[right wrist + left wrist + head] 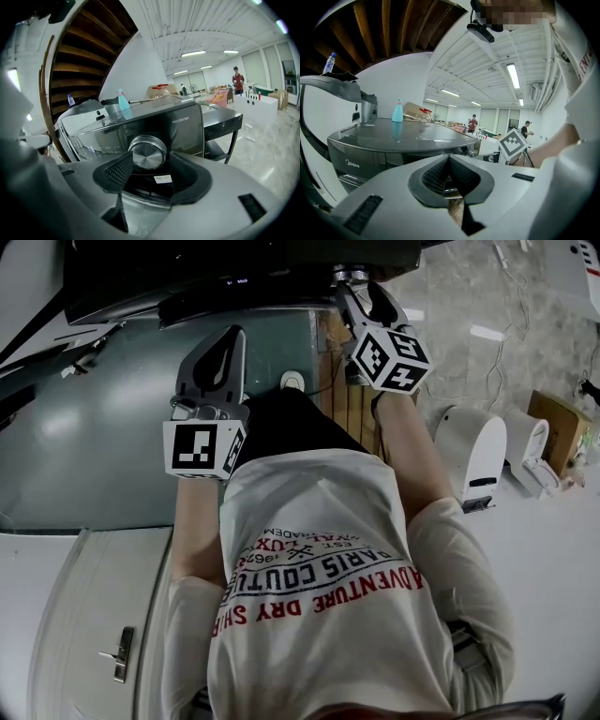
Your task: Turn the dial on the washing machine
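- Left tongs (449,158): together, empty, idle beside washer (389,133). I park them clear.
- Dial (147,151): on washer front panel, framed between right pads.
- Right tongs (150,164): apart, no grip yet.
- My plan: advance straight, centre dial, clamp rim squarely, rotate about dial axis, no side pull.

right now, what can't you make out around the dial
- Setting of the dial: right gripper view, no readable marks.
- White label below it: print too small.
- Head view: right tool covers most of the dial.
- Whether the right tool touches the dial: depth unclear.
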{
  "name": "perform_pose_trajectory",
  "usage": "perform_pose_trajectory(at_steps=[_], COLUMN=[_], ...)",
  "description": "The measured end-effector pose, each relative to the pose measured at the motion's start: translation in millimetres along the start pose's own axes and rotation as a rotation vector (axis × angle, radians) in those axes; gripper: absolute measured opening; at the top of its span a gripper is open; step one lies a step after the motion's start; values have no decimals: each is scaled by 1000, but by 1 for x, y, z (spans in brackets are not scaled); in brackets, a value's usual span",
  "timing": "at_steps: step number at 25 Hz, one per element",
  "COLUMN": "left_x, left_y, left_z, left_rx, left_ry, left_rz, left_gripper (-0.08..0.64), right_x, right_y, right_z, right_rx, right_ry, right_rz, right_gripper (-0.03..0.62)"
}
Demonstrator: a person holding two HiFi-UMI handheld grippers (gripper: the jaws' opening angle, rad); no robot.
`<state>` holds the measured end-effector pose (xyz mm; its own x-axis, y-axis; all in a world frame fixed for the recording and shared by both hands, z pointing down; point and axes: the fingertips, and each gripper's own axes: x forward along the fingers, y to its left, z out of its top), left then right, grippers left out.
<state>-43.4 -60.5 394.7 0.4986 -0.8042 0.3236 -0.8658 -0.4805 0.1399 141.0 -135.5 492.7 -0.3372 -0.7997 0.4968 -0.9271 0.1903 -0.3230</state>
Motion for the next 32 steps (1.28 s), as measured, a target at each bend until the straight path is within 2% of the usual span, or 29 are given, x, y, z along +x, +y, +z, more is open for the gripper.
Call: perform_pose_trajectory(at_steps=[2, 5, 6, 9, 14, 22, 27, 32], left_x=[-2, -5, -6, -9, -10, -7, -5, -4], left_y=[2, 6, 7, 10, 11, 11, 9, 5], left_z=[1, -2, -4, -9, -11, -12, -11, -10], left_rx=[-5, -4, -1, 16, 24, 11, 15, 17], left_ry=[-5, 1, 6, 20, 24, 23, 22, 18], left_rz=[6, 12, 14, 22, 19, 8, -1, -10], left_gripper=[15, 15, 15, 16, 16, 15, 15, 15], right_x=[-3, -5, -4, 0, 8, 9, 10, 9], right_y=[1, 14, 19, 25, 17, 14, 10, 6], right_z=[0, -1, 0, 1, 2, 3, 2, 2], right_rx=[-121, -389, -451, -517, -589, -456, -210, -108], right_ry=[-9, -10, -12, -9, 0, 42, 43, 37], right_rz=[-39, -78, -87, -126, -200, -159, -87, -43], right_gripper=[241, 253, 262, 287, 291, 281, 282, 282])
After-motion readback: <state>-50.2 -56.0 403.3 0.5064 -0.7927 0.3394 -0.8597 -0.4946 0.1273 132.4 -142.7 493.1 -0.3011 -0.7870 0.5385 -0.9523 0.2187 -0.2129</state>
